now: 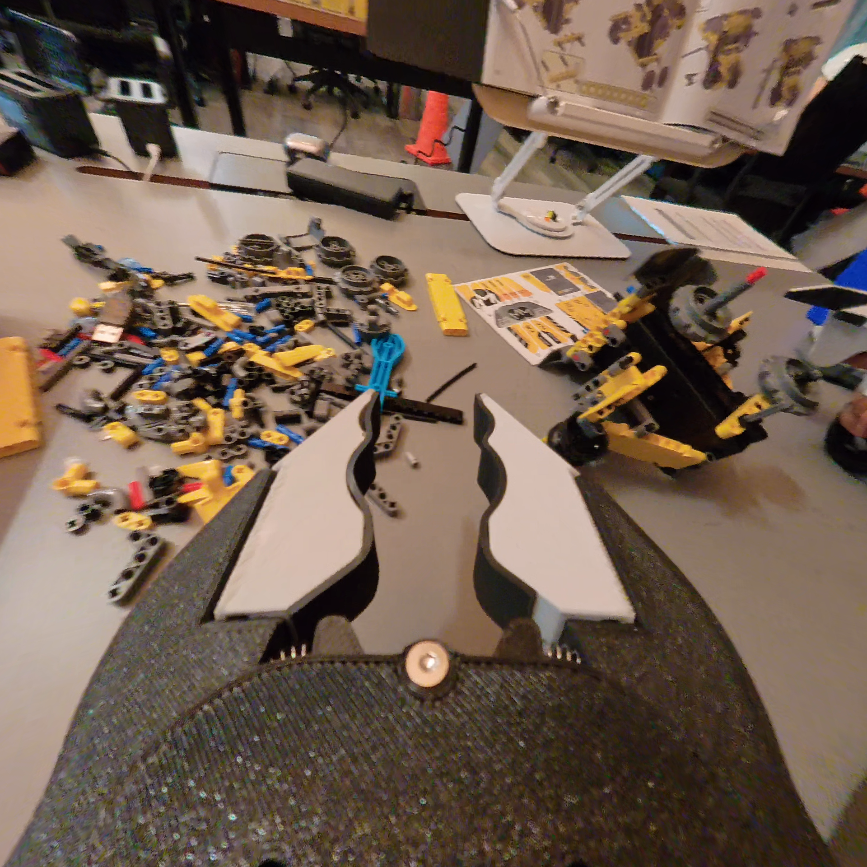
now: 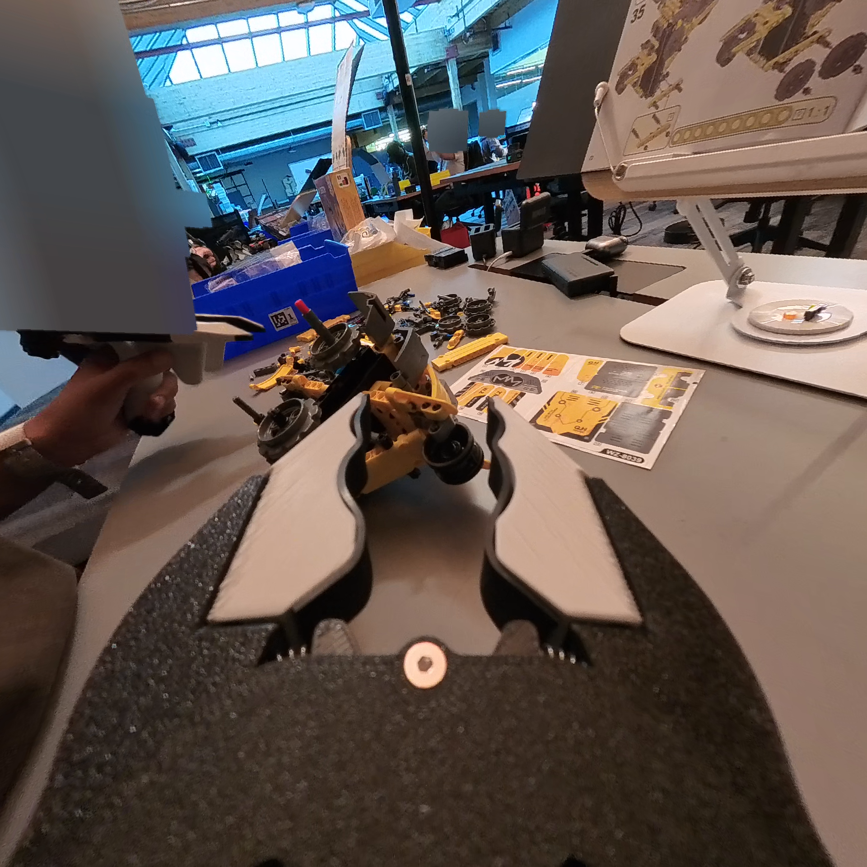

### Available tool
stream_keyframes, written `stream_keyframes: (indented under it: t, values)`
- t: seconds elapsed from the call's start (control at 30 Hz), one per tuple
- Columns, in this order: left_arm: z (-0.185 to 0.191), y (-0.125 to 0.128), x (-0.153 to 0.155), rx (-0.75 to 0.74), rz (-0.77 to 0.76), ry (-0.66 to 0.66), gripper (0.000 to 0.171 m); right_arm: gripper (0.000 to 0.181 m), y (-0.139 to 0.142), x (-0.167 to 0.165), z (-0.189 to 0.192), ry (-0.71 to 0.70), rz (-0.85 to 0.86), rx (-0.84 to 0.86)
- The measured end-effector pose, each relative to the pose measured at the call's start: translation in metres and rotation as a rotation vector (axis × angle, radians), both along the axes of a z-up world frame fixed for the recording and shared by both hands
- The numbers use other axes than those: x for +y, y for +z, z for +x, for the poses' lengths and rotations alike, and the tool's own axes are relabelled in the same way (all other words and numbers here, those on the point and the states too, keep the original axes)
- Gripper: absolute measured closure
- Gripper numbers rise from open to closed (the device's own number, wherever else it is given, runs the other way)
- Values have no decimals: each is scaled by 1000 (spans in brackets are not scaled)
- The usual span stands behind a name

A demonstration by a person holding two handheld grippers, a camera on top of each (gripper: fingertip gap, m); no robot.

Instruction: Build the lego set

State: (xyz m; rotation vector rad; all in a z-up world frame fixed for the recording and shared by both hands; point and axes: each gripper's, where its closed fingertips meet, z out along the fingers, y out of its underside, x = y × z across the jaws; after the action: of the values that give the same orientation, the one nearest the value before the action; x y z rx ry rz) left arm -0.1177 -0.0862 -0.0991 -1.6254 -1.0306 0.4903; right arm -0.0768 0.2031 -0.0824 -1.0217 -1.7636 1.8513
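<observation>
We are holding the left gripper (image 1: 424, 399) open and empty above the loose parts (image 1: 211, 356), the right gripper (image 2: 424, 406) open around the half-built truck (image 2: 370, 399).

Plastic parts on a smooth matt grey desk (image 1: 657, 586)

The half-built model (image 2: 389, 413) is made of glossy plastic; the sticker sheet (image 2: 581, 403) is printed on shiny paper.

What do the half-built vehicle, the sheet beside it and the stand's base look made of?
Half-built vehicle: moulded plastic, glossy yellow and black beams with pin holes; its tyres look like matte rubber.
Sticker sheet: printed paper or film, flat and slightly glossy.
Stand base: probably painted metal, a thin, smooth white plate.
</observation>
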Motion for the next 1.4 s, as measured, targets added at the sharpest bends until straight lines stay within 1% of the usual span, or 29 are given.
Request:
stream_keyframes:
  t: [0.13, 0.27, 0.4, 0.5, 0.6, 0.67, 0.77, 0.83, 0.93, 1.03, 1.07, 1.1, 1.2, 1.27, 1.33, 1.37, 1.4]
  values:
    - [-8, 1, -20, -4, -38, 46, 143, 133, 0, 1, -1, -2, -11, -7]
    - [-18, 7, -22, 23, -71, 44, 148, 133, -1, 2, -2, -3, -19, -15]
    - [-42, 19, -4, 68, -144, -12, 146, 133, -1, 2, -2, -2, -21, -18]
    - [-74, 19, 19, 81, -249, -82, 136, 134, -1, 2, -2, -1, -17, -14]
    - [-121, 4, 39, 22, -329, -130, 125, 134, 0, 1, -1, -2, -5, -4]
    - [-149, -14, 51, -77, -343, -169, 120, 134, 0, 0, 0, -4, 4, 4]
    - [-178, -48, 59, -251, -379, -212, 122, 134, -1, 0, -1, -13, 16, 1]
    - [-188, -66, 63, -325, -404, -227, 118, 134, -2, 0, -1, -14, 18, 0]
    - [-199, -78, 65, -325, -462, -215, 118, 134, -1, 1, -1, -14, 6, -4]
    - [-204, -82, 67, -326, -483, -218, 124, 134, -1, 3, -2, -12, -15, -13]
    - [-202, -83, 69, -334, -477, -232, 133, 134, -1, 3, -3, -12, -22, -17]
    - [-202, -82, 70, -331, -468, -239, 133, 134, -1, 4, -3, -12, -28, -20]
    - [-200, -68, 72, -279, -426, -245, 133, 134, 0, 6, -4, -17, -42, -23]
    - [-191, -41, 80, -179, -329, -296, 133, 134, 0, 7, -4, -19, -46, -24]
    - [-170, -1, 89, -17, -213, -355, 133, 134, 0, 7, -4, -21, -45, -24]
    - [-150, 25, 95, 96, -147, -417, 133, 134, 0, 7, -4, -21, -43, -24]
    - [-122, 57, 102, 255, -64, -493, 133, 134, 0, 7, -4, -22, -39, -23]
